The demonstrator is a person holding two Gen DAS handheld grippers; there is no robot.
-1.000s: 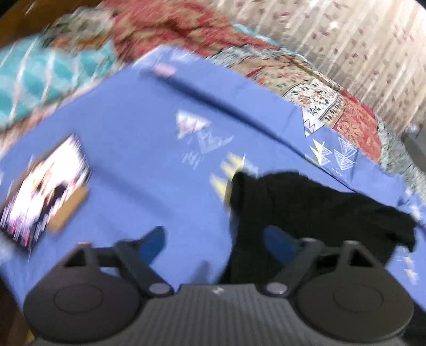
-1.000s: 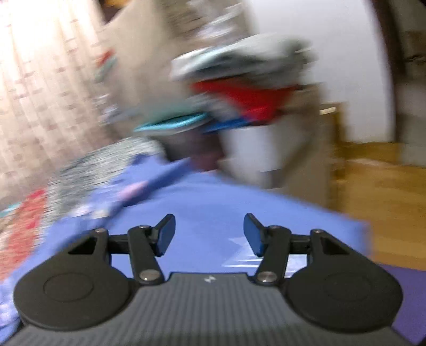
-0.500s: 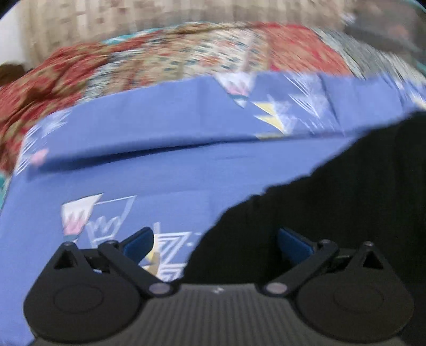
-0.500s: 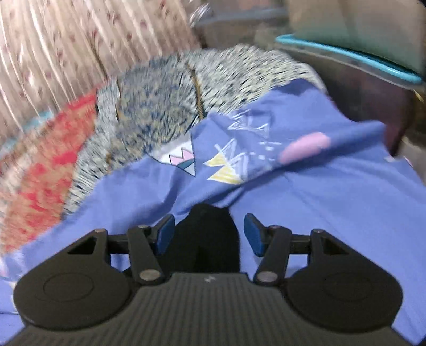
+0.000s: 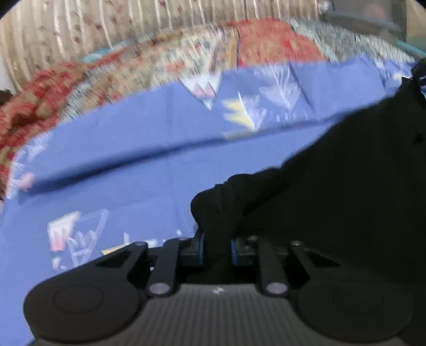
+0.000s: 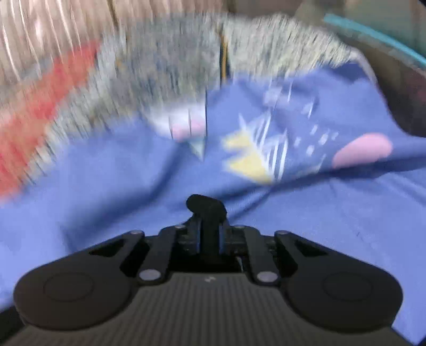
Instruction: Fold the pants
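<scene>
With both sets of jaws just closed, the left gripper [image 5: 217, 251] and right gripper [image 6: 209, 238] each pinch the black fabric pants [image 5: 332, 191] over the blue patterned bedsheet [image 5: 119, 175], probably to lift an edge for folding.

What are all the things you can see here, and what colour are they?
pants: one, black, on the blue sheet, a bunched bit pinched in each gripper.
blue sheet: one, blue with pale triangle shapes, spread under the pants.
patterned quilt: one, red, cream and grey patches, behind the sheet.
curtain: one, beige with small marks, at the back.
left gripper: one, black with blue fingers, just closed on the pants.
right gripper: one, black with blue fingers, just closed on the pants.
</scene>
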